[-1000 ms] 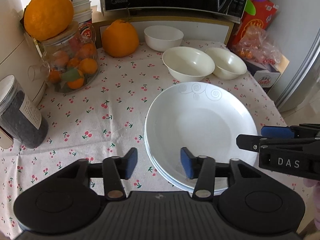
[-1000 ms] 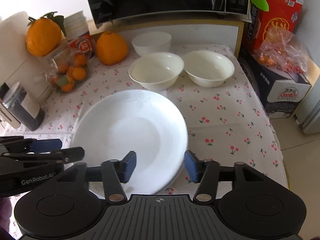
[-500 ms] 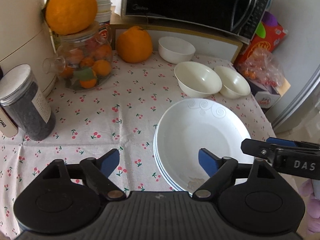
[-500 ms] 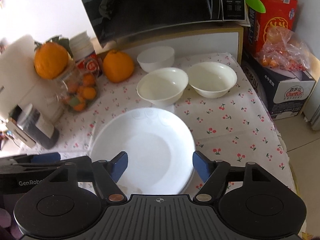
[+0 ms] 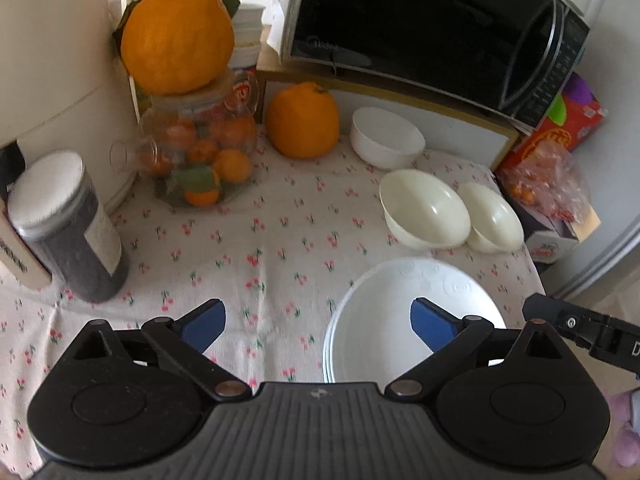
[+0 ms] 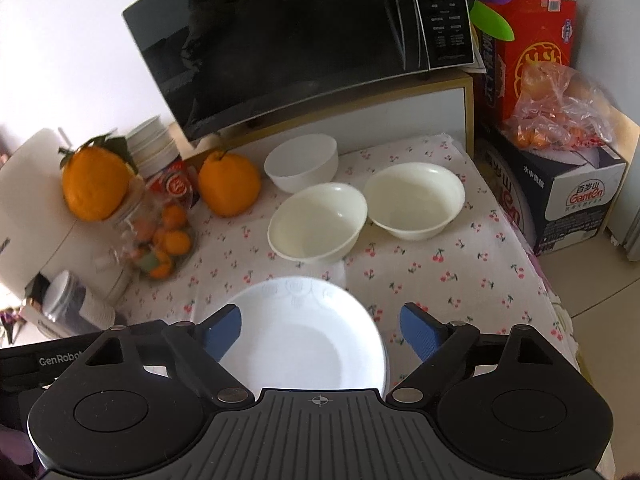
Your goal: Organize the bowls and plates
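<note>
Between the spread blue pads of the right hand-held gripper (image 6: pixel 320 330) lay a stack of white plates (image 6: pixel 304 344) on the cherry-print surface (image 6: pixel 460 264), with neither pad touching it. Just beyond the stack stood two cream bowls side by side, one straight ahead (image 6: pixel 318 222) and one ahead to the right (image 6: pixel 414 200), and a white bowl (image 6: pixel 302 168) stood farther ahead near the microwave (image 6: pixel 304 40). The left hand-held gripper (image 5: pixel 318 326) was also spread wide and held nothing; the plates (image 5: pixel 400 312) sat under its right pad, while its left pad hung over bare cloth. Ahead to its left stood a dark jar (image 5: pixel 68 228) and a glass jar of oranges (image 5: pixel 200 156) with a large orange (image 5: pixel 178 38) on its lid.
</note>
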Available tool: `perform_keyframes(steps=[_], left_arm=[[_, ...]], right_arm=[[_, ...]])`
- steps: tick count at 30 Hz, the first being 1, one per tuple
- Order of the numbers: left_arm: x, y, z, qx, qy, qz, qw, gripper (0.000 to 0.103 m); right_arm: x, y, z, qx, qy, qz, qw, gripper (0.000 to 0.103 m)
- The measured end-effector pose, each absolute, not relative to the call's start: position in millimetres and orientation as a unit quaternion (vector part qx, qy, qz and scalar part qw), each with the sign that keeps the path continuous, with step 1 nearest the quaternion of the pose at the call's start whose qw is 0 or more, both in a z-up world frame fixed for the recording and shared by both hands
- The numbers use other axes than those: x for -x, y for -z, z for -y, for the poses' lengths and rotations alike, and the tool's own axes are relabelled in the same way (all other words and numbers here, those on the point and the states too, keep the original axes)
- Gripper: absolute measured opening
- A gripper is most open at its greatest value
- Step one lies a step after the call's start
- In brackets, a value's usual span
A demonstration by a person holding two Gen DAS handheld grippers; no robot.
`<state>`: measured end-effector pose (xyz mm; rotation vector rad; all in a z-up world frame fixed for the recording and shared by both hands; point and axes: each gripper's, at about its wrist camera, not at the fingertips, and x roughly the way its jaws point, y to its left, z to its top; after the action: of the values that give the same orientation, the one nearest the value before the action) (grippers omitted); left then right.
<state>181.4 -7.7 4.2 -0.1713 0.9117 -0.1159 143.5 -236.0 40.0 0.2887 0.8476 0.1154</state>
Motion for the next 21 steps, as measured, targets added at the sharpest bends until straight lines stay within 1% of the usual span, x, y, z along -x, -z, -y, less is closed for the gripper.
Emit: perform_keyframes(steps=[7, 12, 18, 21], left_arm=[[-207.9, -17.2, 7.9, 0.098, 0.049, -0.433, 0.894, 0.101], [-228.7, -19.4, 4.9, 0.134, 0.044, -0.43, 0.892, 0.101], [-252.1, -4.9, 11.5, 0.172, 0.064, -0.435, 0.882, 0.101], [-266.0, 6.1, 13.7, 0.194, 0.07, -0.423, 0.882, 0.1]], right_arm=[[-172.1, -40.8, 243.2, -0.167, -0.052, -0.405, 0.897, 0.089], [-197.9, -40.4, 258.4, -0.219, -0.041, -0.399, 0.889, 0.089], [-226.3, -24.1, 276.2, -0.281, -0.031, -0.397, 0.873, 0.089], [-248.1, -18.6, 279.5, -0.287, -0.031, -0.402, 0.869, 0.089]])
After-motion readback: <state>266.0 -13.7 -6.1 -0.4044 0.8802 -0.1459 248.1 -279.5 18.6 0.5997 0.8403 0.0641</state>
